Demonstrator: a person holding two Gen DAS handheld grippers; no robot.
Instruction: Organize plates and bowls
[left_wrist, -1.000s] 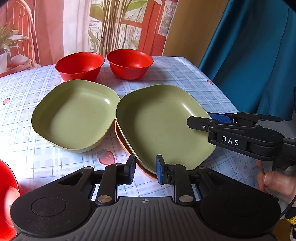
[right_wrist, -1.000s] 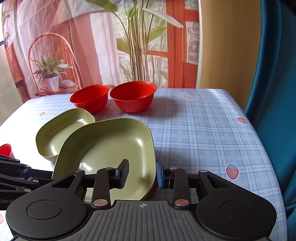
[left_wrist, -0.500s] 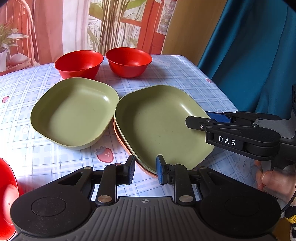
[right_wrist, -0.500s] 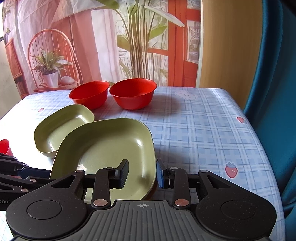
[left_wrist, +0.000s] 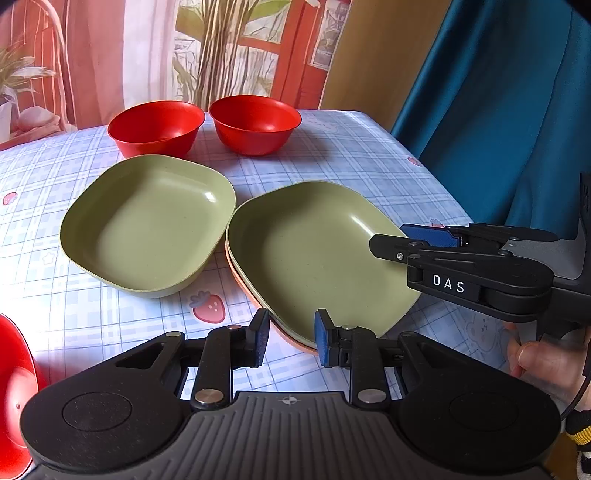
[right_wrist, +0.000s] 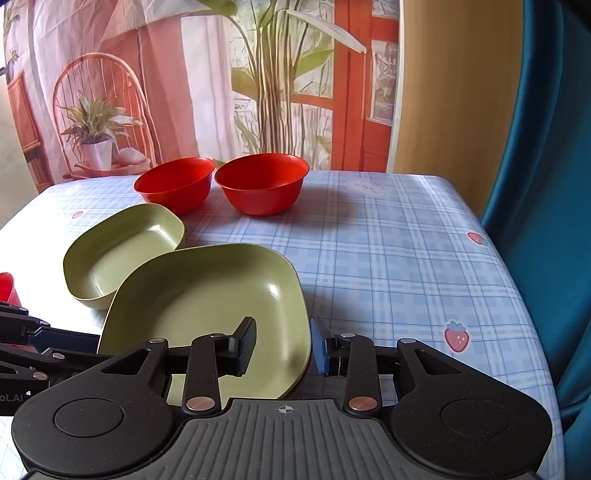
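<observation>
Your left gripper (left_wrist: 288, 338) has just been easing its jaws apart; they straddle the near rim of the green plate (left_wrist: 317, 254), stacked on an orange one, not visibly pressing. Your right gripper (right_wrist: 282, 345) straddles its right rim, released. The loose green plate (left_wrist: 147, 225) lies ahead-left, nearer your left.

My left gripper (left_wrist: 288, 338) has just been opening a little, its fingers (left_wrist: 322, 332) straddling the rim of the stacked green plate (left_wrist: 314, 251) without pinching. I see the gap between them slightly wider than before.
</observation>
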